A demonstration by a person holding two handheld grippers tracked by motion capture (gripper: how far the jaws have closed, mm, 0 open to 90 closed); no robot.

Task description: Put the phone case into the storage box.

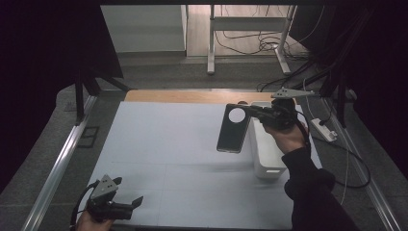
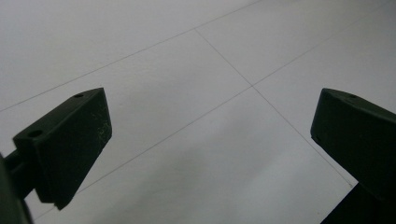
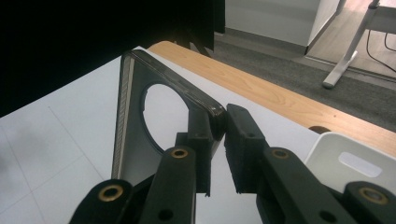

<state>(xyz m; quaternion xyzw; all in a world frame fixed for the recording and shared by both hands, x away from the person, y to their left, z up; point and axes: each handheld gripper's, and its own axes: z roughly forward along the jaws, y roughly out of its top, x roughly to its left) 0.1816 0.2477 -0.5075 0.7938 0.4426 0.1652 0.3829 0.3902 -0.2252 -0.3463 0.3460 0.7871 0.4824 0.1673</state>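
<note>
My right gripper (image 1: 251,111) is clamped on the top edge of the phone case (image 1: 234,129); the case hangs below and ahead of it, long axis near vertical, beside the white bin (image 1: 265,153). My left gripper (image 1: 137,202) stands released, well apart.

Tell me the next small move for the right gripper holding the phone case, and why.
Probably carry the phone case sideways over the white bin and lower it. The right gripper pinches it by one edge above the table, beside the bin; the left gripper rests open, far off.
</note>
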